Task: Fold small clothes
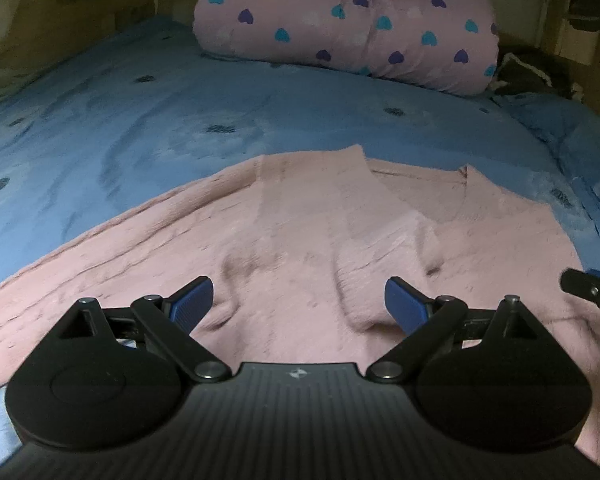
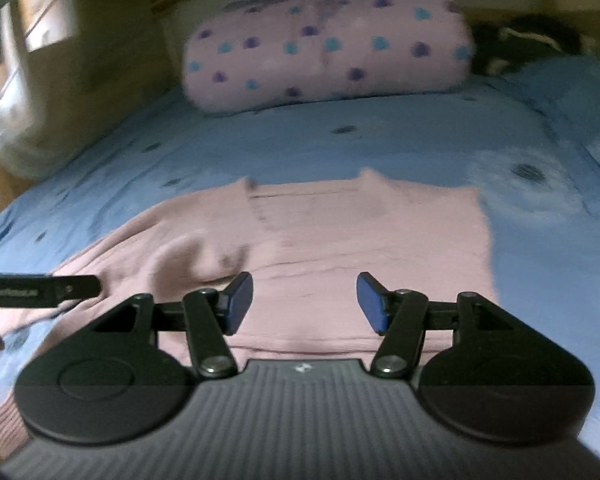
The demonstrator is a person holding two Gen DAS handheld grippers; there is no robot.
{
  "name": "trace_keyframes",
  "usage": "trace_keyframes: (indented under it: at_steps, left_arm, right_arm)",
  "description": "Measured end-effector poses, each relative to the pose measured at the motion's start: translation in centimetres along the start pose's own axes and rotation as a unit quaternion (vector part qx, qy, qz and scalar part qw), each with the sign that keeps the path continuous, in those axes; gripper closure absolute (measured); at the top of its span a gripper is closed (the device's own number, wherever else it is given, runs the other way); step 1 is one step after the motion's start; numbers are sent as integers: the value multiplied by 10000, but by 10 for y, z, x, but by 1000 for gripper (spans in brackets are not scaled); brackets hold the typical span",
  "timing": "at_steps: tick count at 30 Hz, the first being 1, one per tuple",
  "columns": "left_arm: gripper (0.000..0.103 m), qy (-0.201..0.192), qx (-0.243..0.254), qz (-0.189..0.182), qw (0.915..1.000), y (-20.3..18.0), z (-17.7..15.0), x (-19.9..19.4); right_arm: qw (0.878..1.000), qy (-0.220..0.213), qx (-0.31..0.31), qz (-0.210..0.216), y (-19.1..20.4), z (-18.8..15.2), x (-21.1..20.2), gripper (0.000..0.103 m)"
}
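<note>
On the blue bedspread (image 1: 140, 120) lies a pink knitted sweater (image 1: 300, 232), spread flat and filling the lower middle of both views. From the left wrist camera the sweater runs from about 8 o'clock across to 3 o'clock, with one part folded over the body so that an angled edge and the V of the neckline show toward 1 o'clock. The left gripper (image 1: 299, 304) hangs just above the knit, its blue pads (image 1: 190, 302) spread wide apart and holding nothing; soft wrinkles in the fabric sit between them. At 3 o'clock in that view a black piece of the other tool pokes in at the frame edge. From the right wrist camera, which is blurred, the sweater (image 2: 340, 232) reaches up toward 12 o'clock and its straight right edge meets the bedspread (image 2: 380, 136) at about 2 o'clock. The right gripper (image 2: 305, 304) also stands with its fingers spread wide, nothing between them, over the lower part of the sweater. At 12 o'clock in both views, well beyond the sweater, rests a pink pillow (image 1: 340, 20) printed with purple and teal hearts.
</note>
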State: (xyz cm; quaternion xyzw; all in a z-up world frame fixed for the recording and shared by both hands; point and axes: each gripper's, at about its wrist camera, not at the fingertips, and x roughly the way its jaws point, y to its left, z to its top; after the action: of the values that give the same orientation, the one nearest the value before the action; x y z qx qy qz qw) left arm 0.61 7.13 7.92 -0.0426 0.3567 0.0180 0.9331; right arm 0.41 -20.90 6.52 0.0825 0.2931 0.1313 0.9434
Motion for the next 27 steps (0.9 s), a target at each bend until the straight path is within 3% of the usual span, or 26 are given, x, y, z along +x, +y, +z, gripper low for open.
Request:
trace_keyframes:
  at_steps: [7, 11, 15, 18, 20, 22, 25, 27]
  left_arm:
    - [8, 56, -276, 263, 9993, -15, 10, 54]
    - [8, 202, -351, 220, 9989, -21, 5, 78]
    - [14, 23, -539, 103, 9985, -25, -3, 80]
    - [35, -91, -553, -195, 9982, -24, -6, 76]
    - [68, -89, -752, -570, 9955, -20, -6, 74]
    - [87, -107, -942, -865, 9917, -17, -7, 70]
    - [92, -445, -880, -788, 9920, -17, -6, 51]
    - [92, -747, -669, -490, 9938, -16, -4, 33]
  right_arm:
    - [9935, -99, -277, -1096, -30, 6, 3, 43]
    - [9893, 81, -440, -1389, -42, 6, 14, 43]
    - [9868, 411, -412, -1511, -49, 2, 26, 43]
    - [9881, 594, -269, -1393, -51, 1, 33, 43]
    - [9882, 658, -211, -1364, -50, -1, 35, 43]
    - [9872, 715, -242, -1402, -46, -2, 39, 43]
    - [9854, 766, -369, -1473, -42, -4, 42, 43]
    - [9844, 793, -479, -1493, -41, -6, 42, 43]
